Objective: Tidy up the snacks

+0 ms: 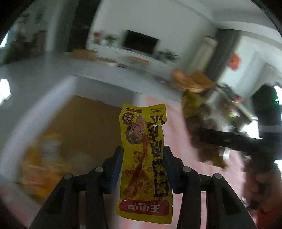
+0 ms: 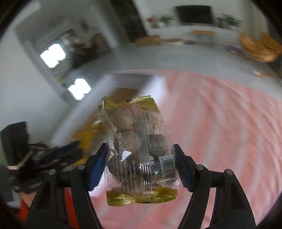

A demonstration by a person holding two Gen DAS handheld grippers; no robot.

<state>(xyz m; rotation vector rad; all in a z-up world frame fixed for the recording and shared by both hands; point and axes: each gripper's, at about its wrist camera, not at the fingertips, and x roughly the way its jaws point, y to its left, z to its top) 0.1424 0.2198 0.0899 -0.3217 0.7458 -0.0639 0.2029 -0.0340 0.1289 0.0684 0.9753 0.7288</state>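
We are seeing the left gripper (image 1: pixel 143 158) clamping a long yellow snack packet (image 1: pixel 143 158) with a cartoon face and red band, held above the pink striped cloth (image 1: pixel 183 158). Left of it a white-walled box (image 1: pixel 58 98) with a brown floor is holding blurred yellow packets. Only the left view is showing the right gripper from outside; only the right view is showing its load clearly: the right gripper (image 2: pixel 140 160) pinching a clear gold-edged packet (image 2: pixel 139 153) of brown balls. A television (image 2: pixel 194 15) and plants are blurring behind.
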